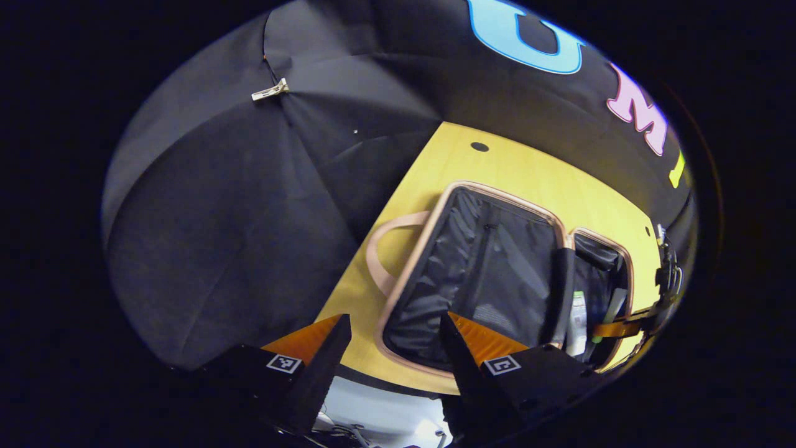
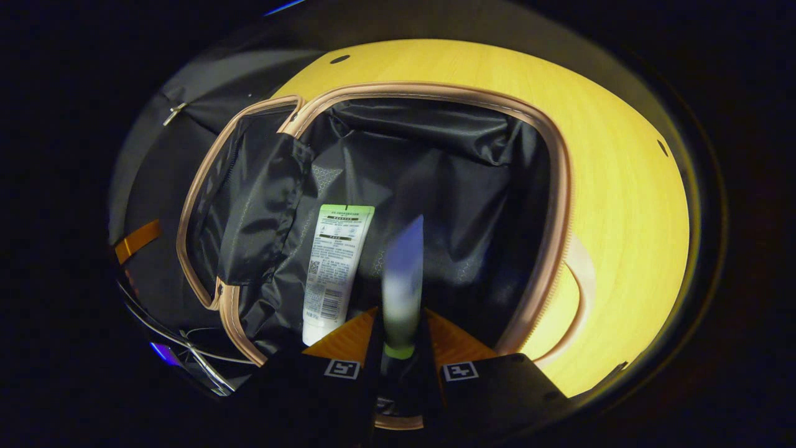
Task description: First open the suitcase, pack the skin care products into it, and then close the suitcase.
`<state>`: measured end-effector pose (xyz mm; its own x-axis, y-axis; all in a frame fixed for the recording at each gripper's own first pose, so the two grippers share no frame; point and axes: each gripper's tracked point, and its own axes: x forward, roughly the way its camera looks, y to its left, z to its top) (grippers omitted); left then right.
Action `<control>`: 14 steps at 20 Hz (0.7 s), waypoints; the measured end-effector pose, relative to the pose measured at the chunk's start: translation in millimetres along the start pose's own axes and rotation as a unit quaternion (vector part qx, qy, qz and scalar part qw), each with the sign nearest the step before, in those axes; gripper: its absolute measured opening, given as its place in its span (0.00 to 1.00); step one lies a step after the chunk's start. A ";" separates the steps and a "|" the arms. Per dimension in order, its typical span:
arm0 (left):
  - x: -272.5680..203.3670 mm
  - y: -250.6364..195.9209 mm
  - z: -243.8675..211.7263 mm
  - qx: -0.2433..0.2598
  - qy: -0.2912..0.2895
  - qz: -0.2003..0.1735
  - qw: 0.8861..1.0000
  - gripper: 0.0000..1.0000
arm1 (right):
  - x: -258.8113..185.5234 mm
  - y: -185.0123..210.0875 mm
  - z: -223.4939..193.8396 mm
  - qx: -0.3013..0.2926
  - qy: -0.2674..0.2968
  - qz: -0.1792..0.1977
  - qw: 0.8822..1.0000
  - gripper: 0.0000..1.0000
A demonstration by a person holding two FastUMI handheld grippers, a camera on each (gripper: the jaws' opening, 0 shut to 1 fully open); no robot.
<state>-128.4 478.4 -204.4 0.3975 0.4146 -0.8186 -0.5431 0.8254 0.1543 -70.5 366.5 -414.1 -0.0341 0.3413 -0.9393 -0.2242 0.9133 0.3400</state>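
Note:
The suitcase [image 1: 435, 249] lies open on the yellow table [image 1: 497, 168], its tan rim around black lining. A white tube [image 2: 336, 267] with a printed label lies in the half under my right gripper [image 2: 402, 314]. That gripper is shut on a second tube [image 2: 403, 274], pale with a green end, which stands upright over the lining and looks blurred. My left gripper [image 1: 393, 320] hangs open above the table's near edge, beside the suitcase's other half, with nothing between its fingers. In the left gripper view the white tube [image 1: 578, 323] lies in the far half, with the right gripper [image 1: 615, 328] beside it.
A tan handle loop [image 1: 385, 249] sticks out from the suitcase's side onto the table. Black cloth walls stand close behind the table, held by a clip [image 1: 269, 91]. Small dark holes [image 1: 479, 147] mark the tabletop. Cables [image 2: 199, 361] hang at the table's edge.

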 end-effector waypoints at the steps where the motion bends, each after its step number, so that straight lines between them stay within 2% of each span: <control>1: 4.7 2.8 4.2 -0.019 0.005 0.000 1.000 0.90 | -8.4 3.0 1.5 0.002 -0.010 0.008 1.000 0.37; 2: 8.2 1.5 10.9 -0.045 0.008 -0.008 0.999 0.91 | -19.7 3.2 0.7 -0.003 -0.020 0.011 1.000 0.36; 3: 10.9 0.6 17.8 -0.069 0.008 -0.017 0.997 0.91 | -35.6 3.3 1.1 -0.014 -0.034 0.016 0.999 0.39; 4: 16.1 3.4 25.5 -0.084 0.005 -0.020 0.996 0.91 | -50.9 3.0 -1.1 -0.027 -0.049 0.023 0.998 0.50; 5: 23.4 8.9 31.7 -0.093 0.004 -0.016 0.996 0.91 | -66.2 2.2 -2.1 -0.033 -0.063 0.029 0.997 0.50; 6: 33.1 17.5 39.9 -0.095 0.003 -0.013 0.995 0.90 | -80.4 0.7 -5.4 -0.030 -0.074 0.036 0.996 0.39; 7: 41.4 24.8 46.1 -0.098 0.005 -0.008 0.995 0.91 | -91.2 -0.4 -7.6 -0.018 -0.082 0.043 0.996 0.40; 8: 50.6 29.0 49.4 -0.100 0.014 -0.006 0.995 0.91 | -100.2 -2.8 -9.1 -0.004 -0.087 0.051 0.995 0.54; 10: 69.9 33.5 52.5 -0.104 0.034 -0.005 0.994 0.90 | -113.0 -11.7 -6.4 0.025 -0.102 0.057 0.993 0.60; 12: 90.4 38.1 50.6 -0.100 0.059 0.000 0.993 0.91 | -122.4 -19.3 -1.0 0.053 -0.121 0.059 0.990 0.73; 14: 112.0 36.8 44.6 -0.100 0.082 0.005 0.992 0.91 | -130.7 -26.2 4.4 0.082 -0.140 0.059 0.985 0.76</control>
<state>-70.9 572.3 -265.8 0.2745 0.3399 -0.8995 -0.6881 0.7228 0.0631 -55.9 299.0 -300.0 0.2253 0.4740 -0.8512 -0.0743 0.8795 0.4700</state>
